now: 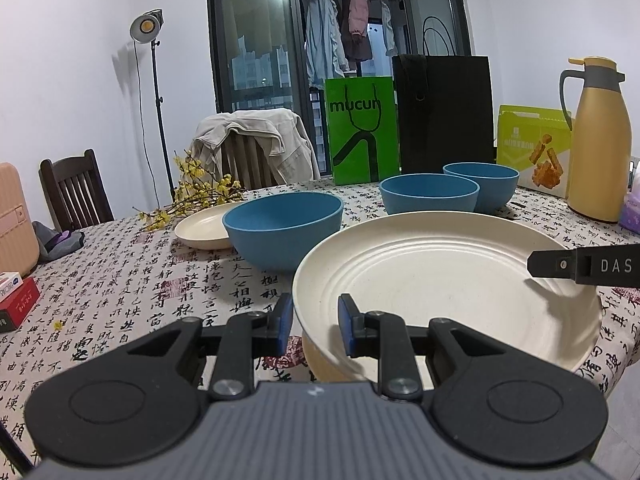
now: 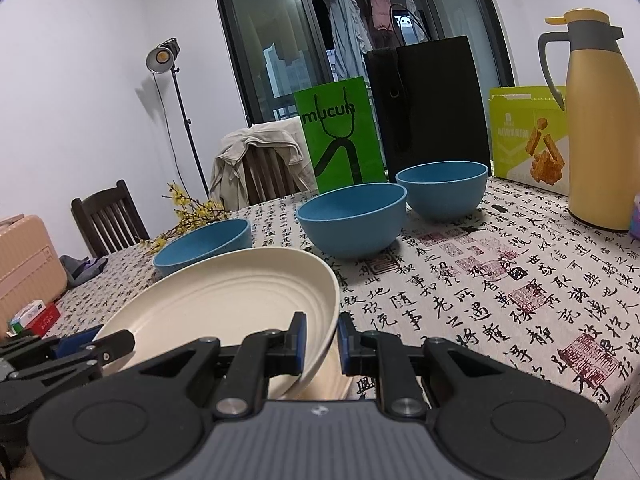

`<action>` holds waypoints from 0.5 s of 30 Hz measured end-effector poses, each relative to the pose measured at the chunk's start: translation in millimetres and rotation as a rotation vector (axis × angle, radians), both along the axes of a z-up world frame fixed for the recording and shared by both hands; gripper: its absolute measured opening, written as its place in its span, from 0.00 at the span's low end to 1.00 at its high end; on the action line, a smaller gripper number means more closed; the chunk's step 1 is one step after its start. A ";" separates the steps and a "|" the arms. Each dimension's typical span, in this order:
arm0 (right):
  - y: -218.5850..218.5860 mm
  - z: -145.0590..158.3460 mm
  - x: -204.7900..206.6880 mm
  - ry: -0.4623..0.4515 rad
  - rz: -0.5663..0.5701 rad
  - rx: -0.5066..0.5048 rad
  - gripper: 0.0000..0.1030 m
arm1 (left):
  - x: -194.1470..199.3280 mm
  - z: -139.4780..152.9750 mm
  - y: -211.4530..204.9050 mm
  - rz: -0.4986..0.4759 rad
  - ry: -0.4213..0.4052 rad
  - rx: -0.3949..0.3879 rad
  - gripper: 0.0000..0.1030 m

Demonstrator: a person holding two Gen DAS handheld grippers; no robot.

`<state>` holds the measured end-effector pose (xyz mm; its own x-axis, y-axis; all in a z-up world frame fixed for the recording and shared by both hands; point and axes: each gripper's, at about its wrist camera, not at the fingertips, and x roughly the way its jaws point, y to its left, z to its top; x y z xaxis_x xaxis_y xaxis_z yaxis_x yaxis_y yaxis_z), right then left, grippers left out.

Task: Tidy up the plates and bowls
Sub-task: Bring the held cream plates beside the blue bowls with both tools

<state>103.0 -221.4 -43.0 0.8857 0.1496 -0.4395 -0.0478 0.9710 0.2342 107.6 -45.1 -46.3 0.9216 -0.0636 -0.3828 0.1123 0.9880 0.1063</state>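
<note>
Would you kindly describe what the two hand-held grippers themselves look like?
Both look alike. The left hand-held gripper has a ribbed grey body, matte black linkage arms with round silver pivot screws, and two black fingers faced with blue pads. The right hand-held gripper matches it; in the left wrist view its black finger carries white letters "DAS". No hands, sleeves or cables are clearly visible.

The right hand-held gripper [image 2: 322,344] clamps the near rim of a cream plate [image 2: 224,304]; the left hand-held gripper [image 2: 96,346] grips its opposite edge, with three blue bowls [image 2: 352,220] beyond.
</note>
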 end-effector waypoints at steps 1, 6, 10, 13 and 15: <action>0.3 -0.3 0.5 0.002 0.000 -0.001 0.16 | 0.3 -0.3 -0.3 0.000 0.001 0.000 0.24; 0.5 -2.4 2.9 0.010 0.003 -0.004 0.16 | 1.8 -2.1 -0.5 0.001 0.008 0.002 0.24; 1.3 -3.9 4.9 0.016 0.004 -0.007 0.16 | 3.7 -4.5 0.0 0.004 0.015 0.004 0.24; 1.5 -5.8 6.6 0.022 0.005 -0.008 0.16 | 5.6 -6.5 0.2 0.005 0.021 0.004 0.24; 2.0 -7.0 7.9 0.025 0.005 -0.008 0.16 | 6.6 -7.8 0.5 0.006 0.025 0.004 0.24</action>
